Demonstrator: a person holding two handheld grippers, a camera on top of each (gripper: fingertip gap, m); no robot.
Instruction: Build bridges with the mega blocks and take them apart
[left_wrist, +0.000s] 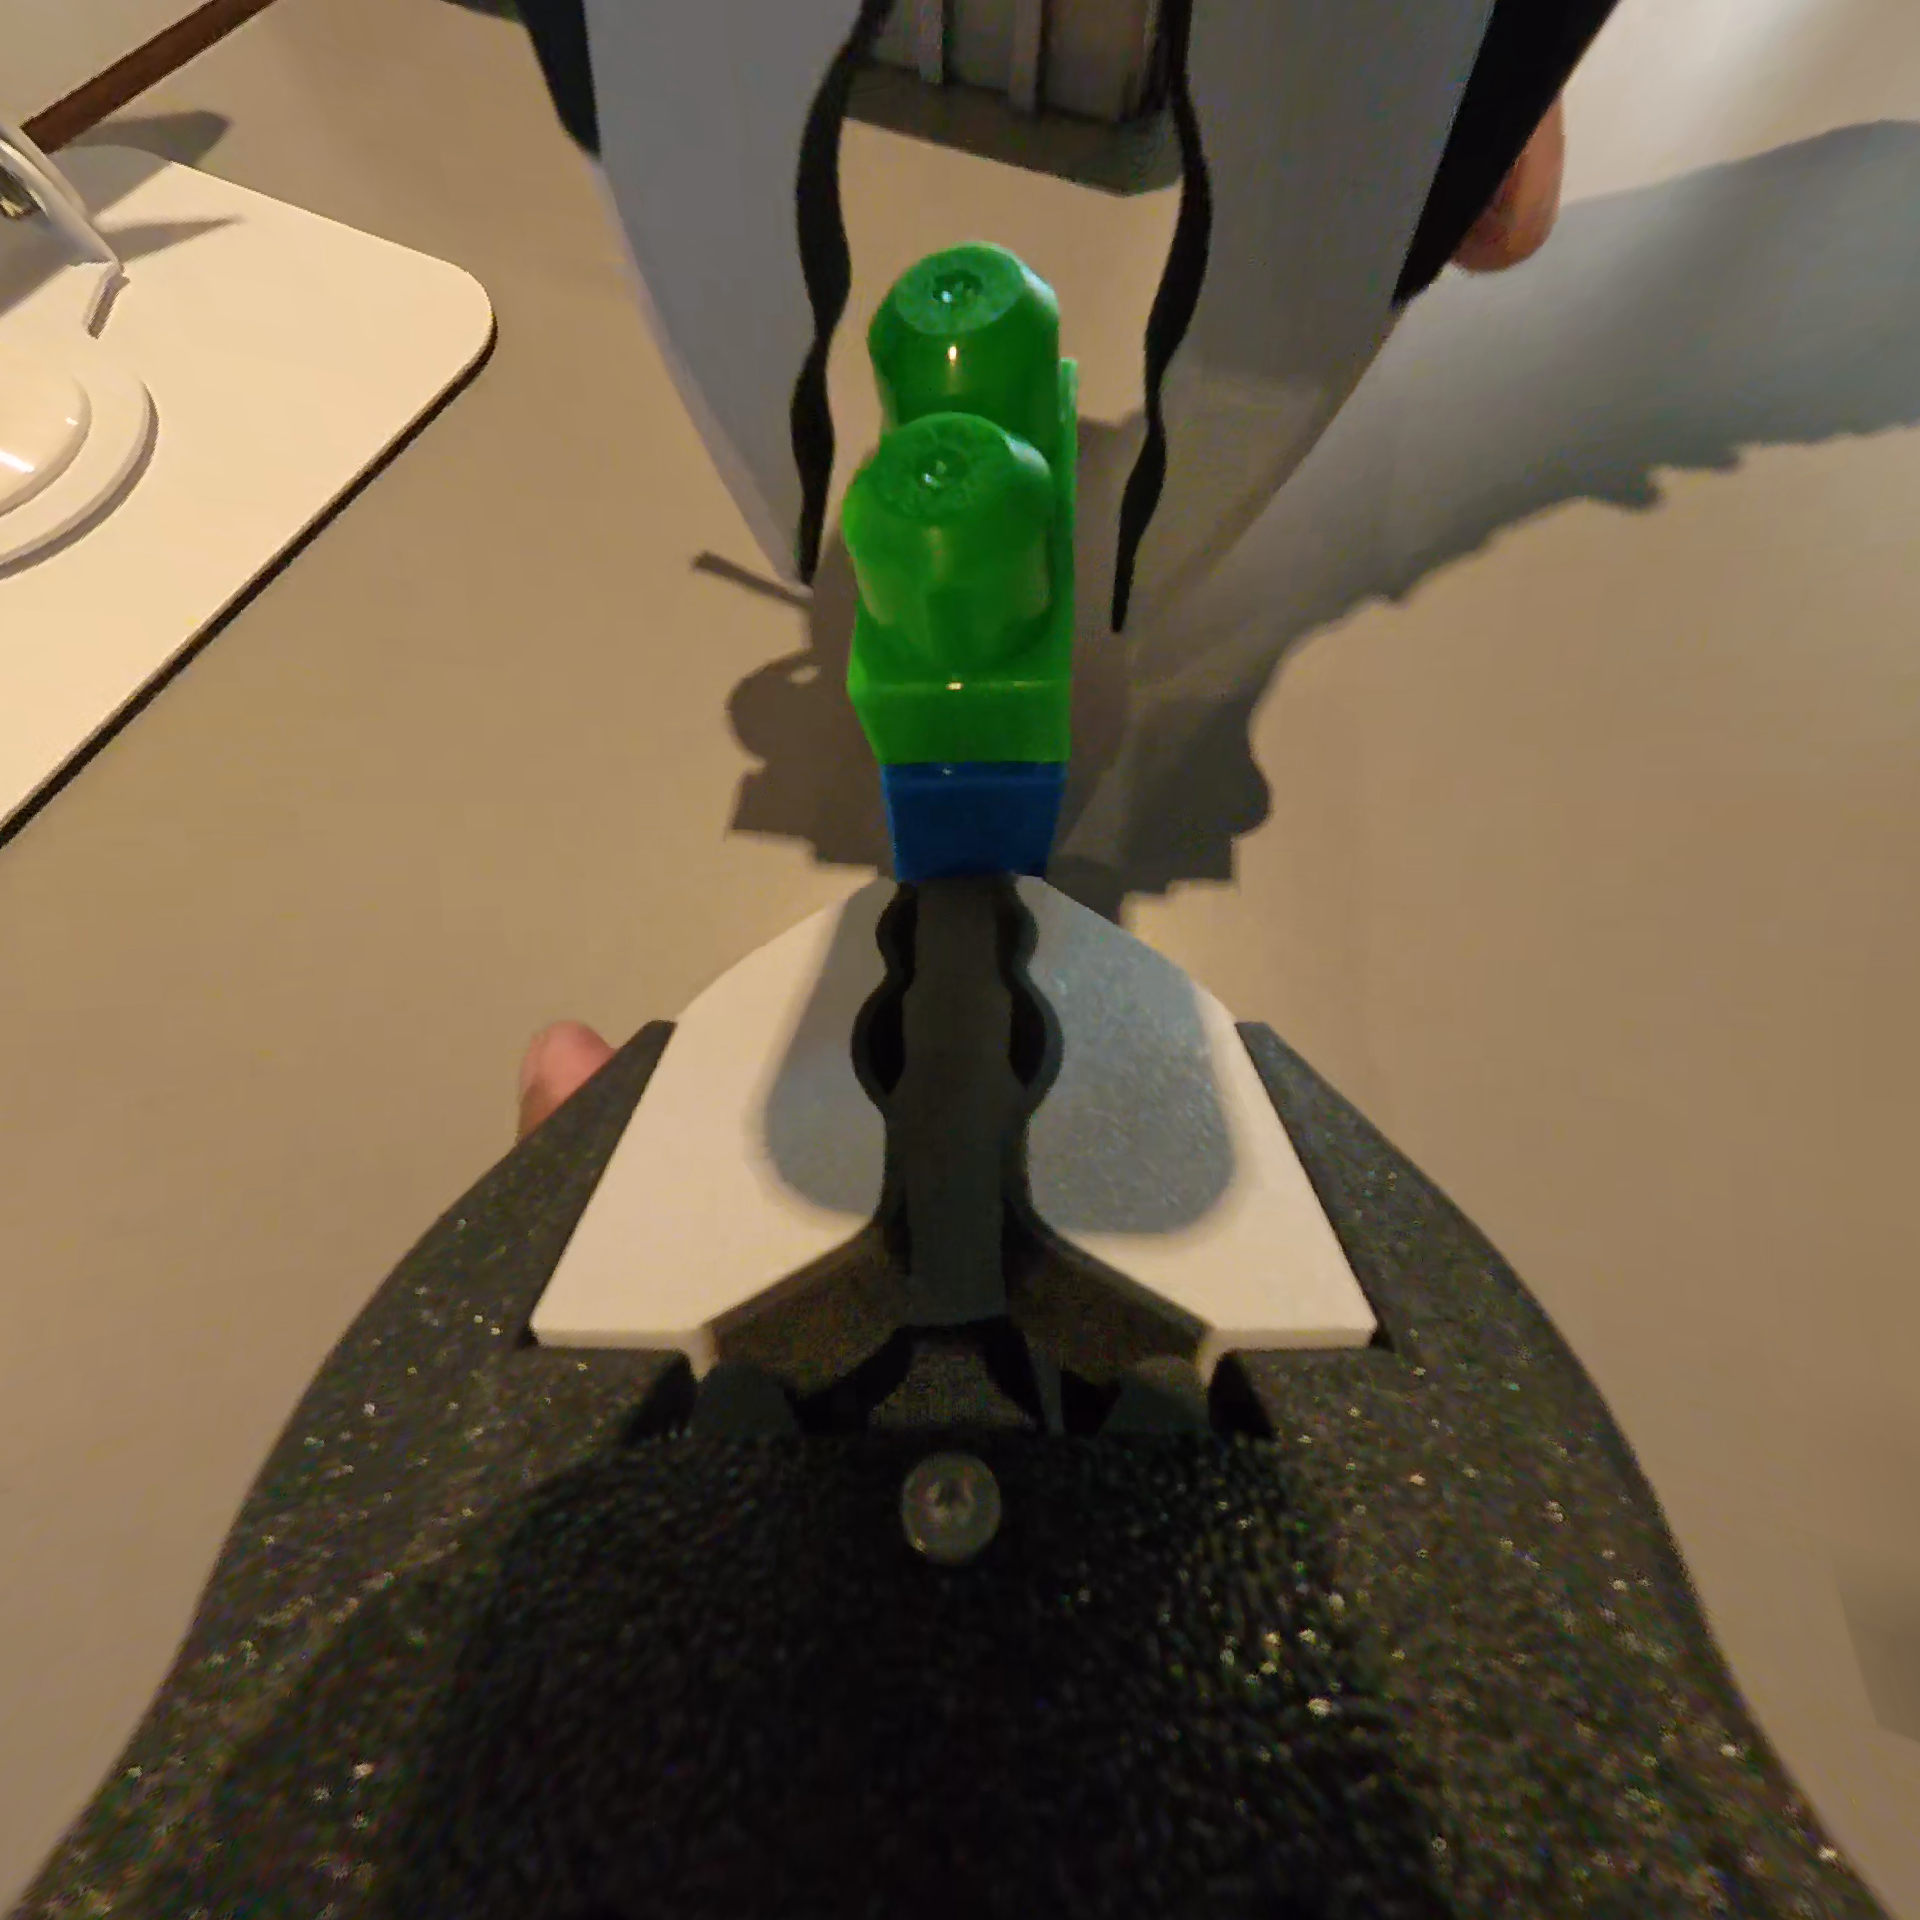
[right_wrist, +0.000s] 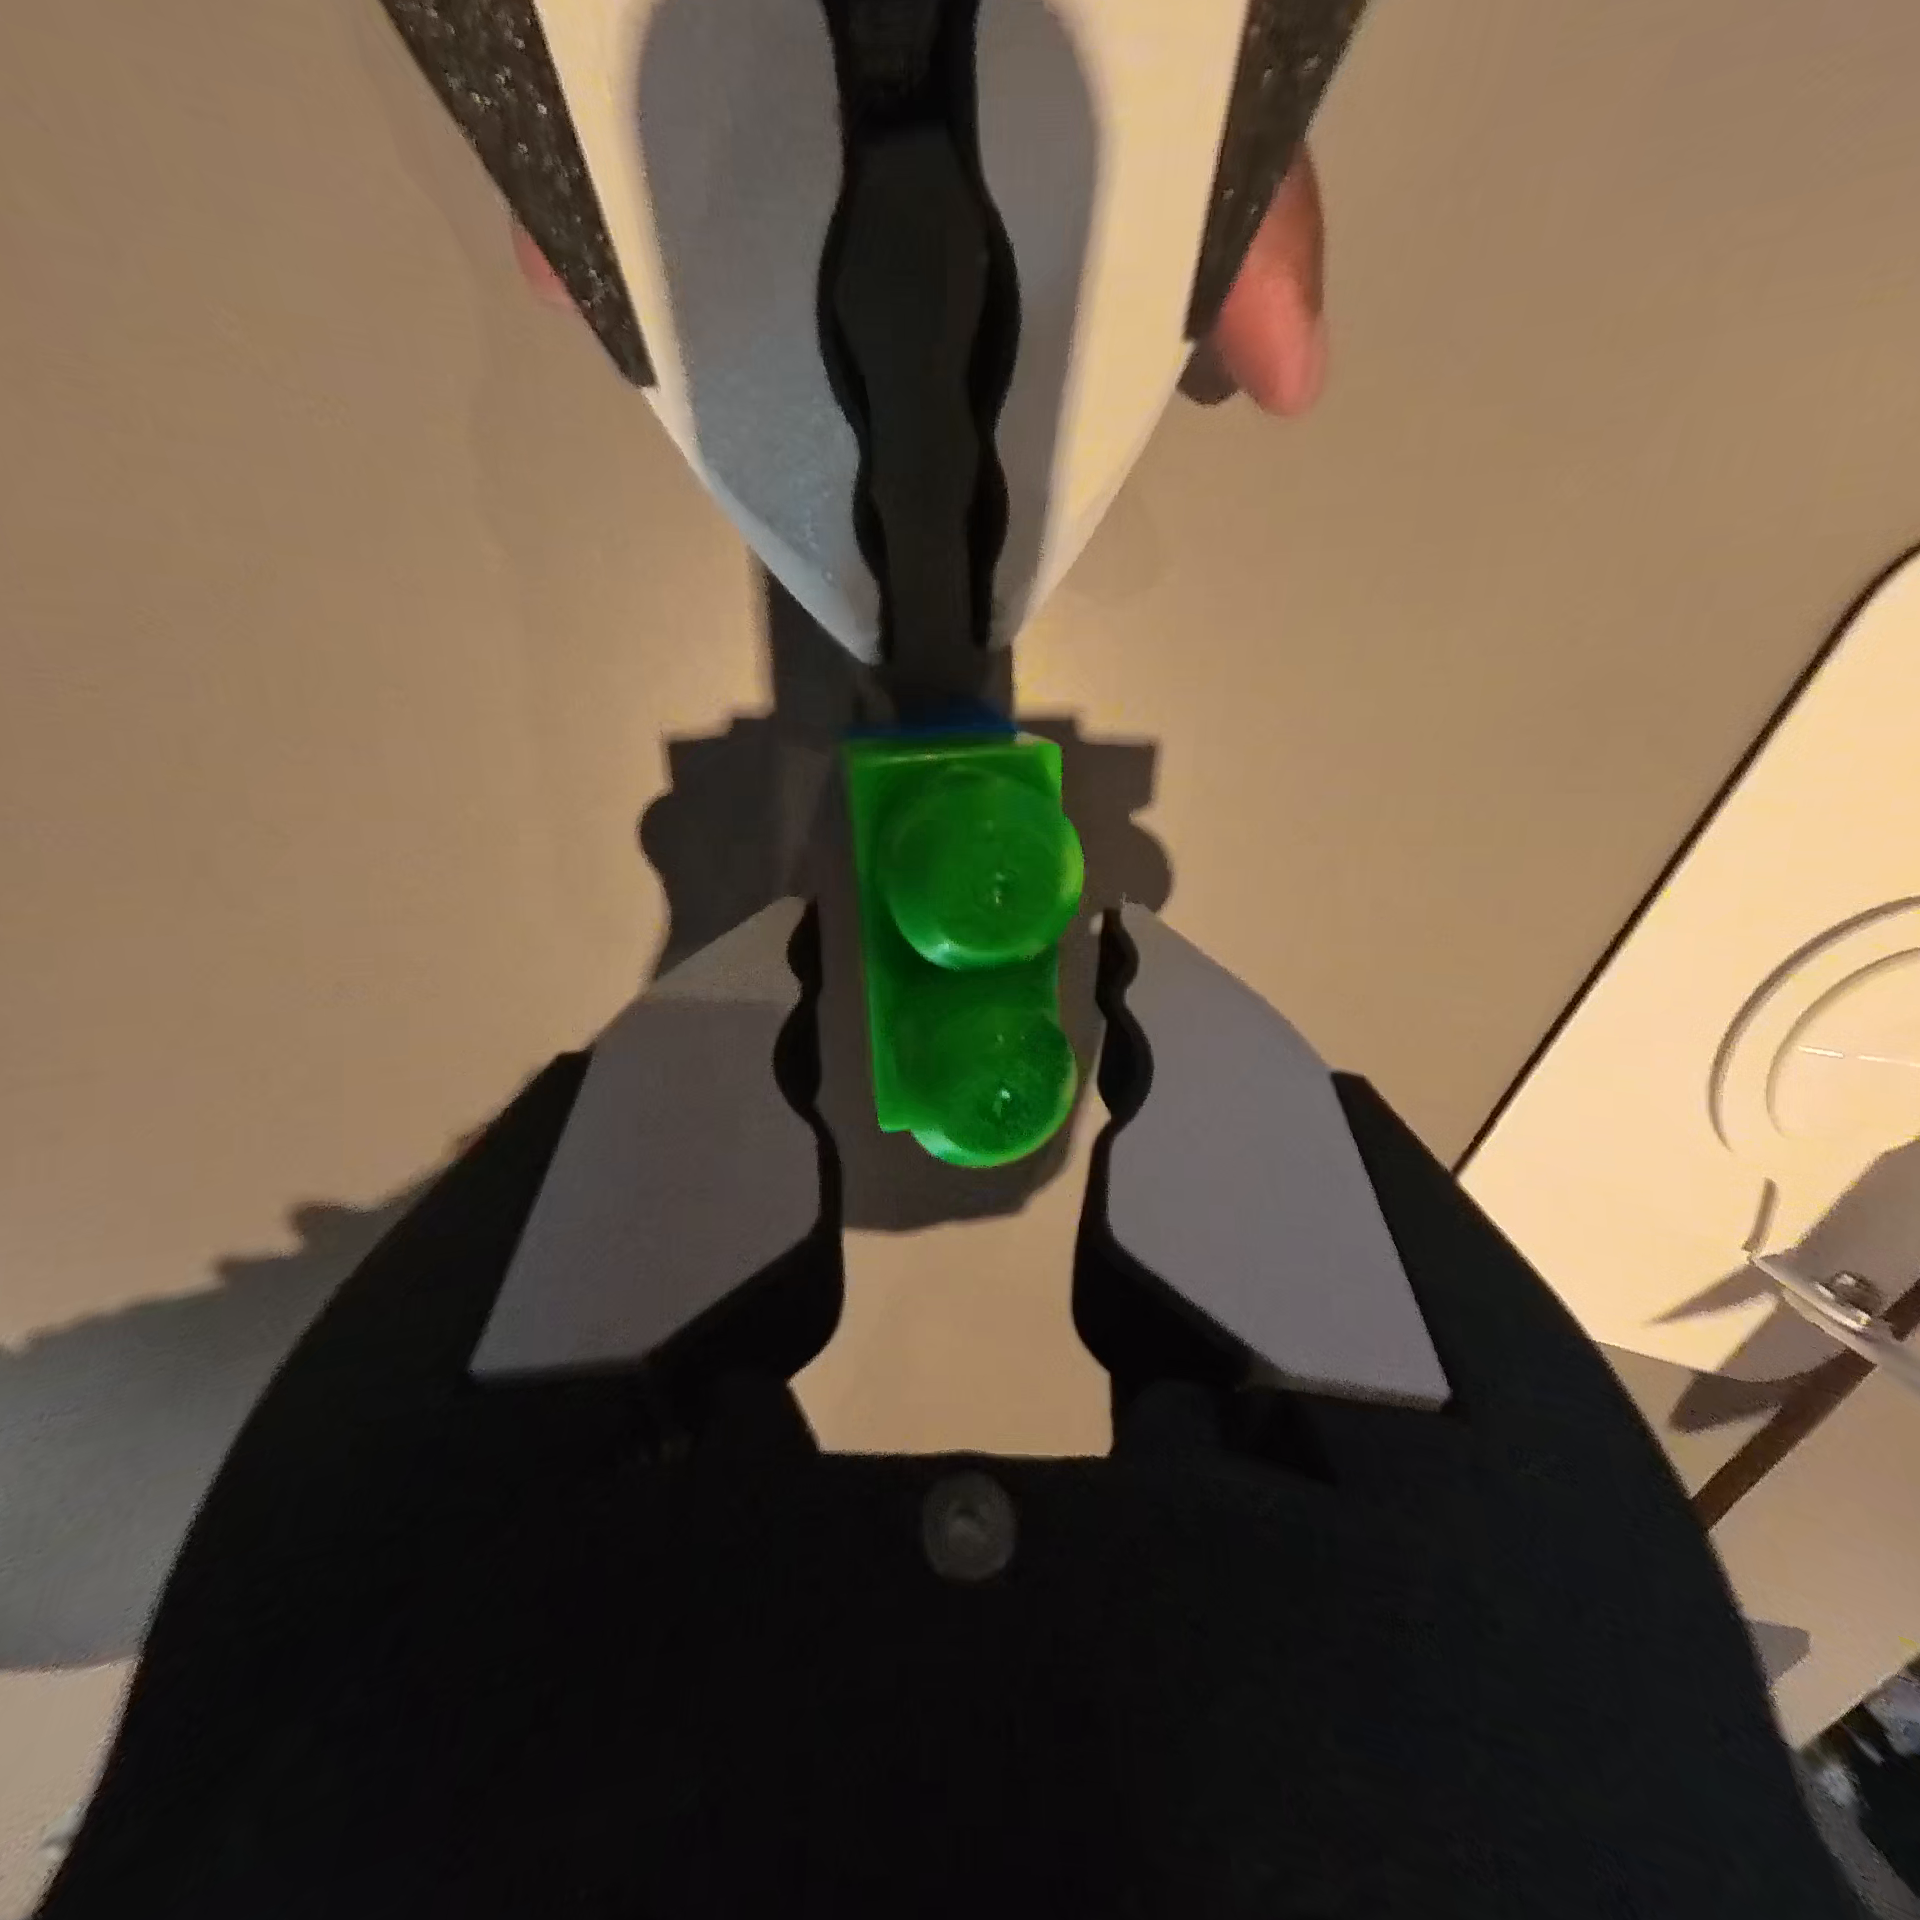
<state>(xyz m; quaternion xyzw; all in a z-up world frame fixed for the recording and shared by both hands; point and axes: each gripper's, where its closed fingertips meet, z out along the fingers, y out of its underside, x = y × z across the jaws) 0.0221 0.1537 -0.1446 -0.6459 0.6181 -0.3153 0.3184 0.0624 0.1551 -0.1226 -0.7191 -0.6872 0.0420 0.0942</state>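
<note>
Your left gripper (left_wrist: 961, 904) sits closest, its fingers pinched nearly together on the blue block (left_wrist: 971, 823). Stacked on that is the green block (left_wrist: 961, 582), two studs up, above the beige table (left_wrist: 364, 831). Your right gripper (right_wrist: 951, 925) faces it, fingers spread wide either side of the green block without touching it. A white mat (left_wrist: 260, 416) lies to your left.

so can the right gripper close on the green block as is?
Probably yes. The right gripper is open with its jaws on either side of the green block, nothing between. The left gripper holds the blue block at the far end.
</note>
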